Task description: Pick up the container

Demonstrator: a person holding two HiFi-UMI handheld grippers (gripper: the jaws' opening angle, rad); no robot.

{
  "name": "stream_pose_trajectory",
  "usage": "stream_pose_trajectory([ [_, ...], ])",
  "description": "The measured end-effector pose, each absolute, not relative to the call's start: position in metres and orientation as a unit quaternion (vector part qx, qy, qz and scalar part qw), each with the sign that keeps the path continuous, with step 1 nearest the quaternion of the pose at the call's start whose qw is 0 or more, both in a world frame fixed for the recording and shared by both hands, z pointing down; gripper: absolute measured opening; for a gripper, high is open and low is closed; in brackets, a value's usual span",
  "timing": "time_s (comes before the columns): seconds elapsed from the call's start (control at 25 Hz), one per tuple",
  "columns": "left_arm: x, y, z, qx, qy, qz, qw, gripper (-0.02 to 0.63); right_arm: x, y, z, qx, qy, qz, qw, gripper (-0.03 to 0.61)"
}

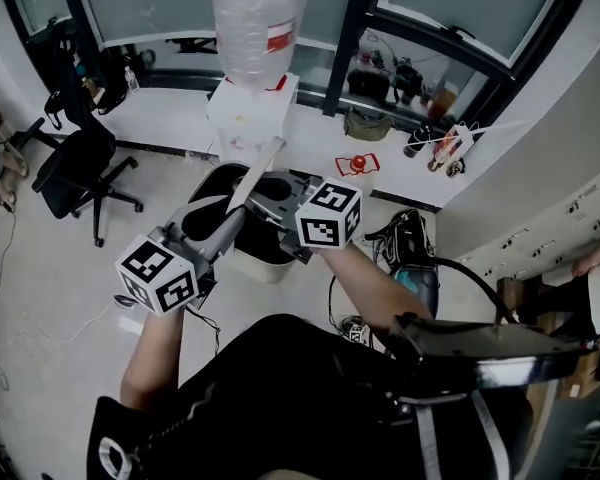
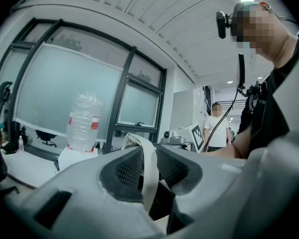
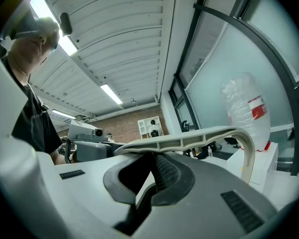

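Below both tools sits the black-lined bin [image 1: 265, 263] on the floor, with the water bottle [image 1: 258, 18] beyond it. The container [image 1: 262, 166] is up in the air above that bin. I see only its cream ribbed rim [image 3: 189, 141], whose long axis runs from near-left to far, toward the bottle. My left tool [image 1: 220, 223] is clenched on the near end, with the strip [image 2: 148, 168] pinched between its pads. My right tool [image 1: 275, 196] comes in from the right and, as I judge it, grips the thin wall under the rim.
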State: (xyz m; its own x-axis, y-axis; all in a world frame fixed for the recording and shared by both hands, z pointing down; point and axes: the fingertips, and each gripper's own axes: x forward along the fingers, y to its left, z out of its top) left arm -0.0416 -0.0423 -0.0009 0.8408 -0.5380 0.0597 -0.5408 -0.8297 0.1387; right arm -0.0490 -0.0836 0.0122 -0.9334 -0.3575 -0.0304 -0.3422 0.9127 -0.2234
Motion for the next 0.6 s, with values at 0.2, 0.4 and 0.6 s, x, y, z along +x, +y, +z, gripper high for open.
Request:
stream_pose_trajectory([
  [0.2,-0.0389,-0.0412,0.0055,0.958,-0.277,0.015,0.075,0.091,-0.0458,-0.0824,0.0179,-0.186,0.977,-0.102,0.027,0.008],
  [0.4,-0.0364,-0.039,0.0048,0.959,-0.273,0.008,0.073,0.091,-0.043,-0.0802,0.0167,-0.185,0.977,-0.096,0.032,0.008],
  [0.6,-0.034,-0.0439,0.0033,0.961,-0.263,0.008,0.081,0.091,-0.0398,-0.0853,0.0151,-0.192,0.976,-0.099,0.036,0.008],
])
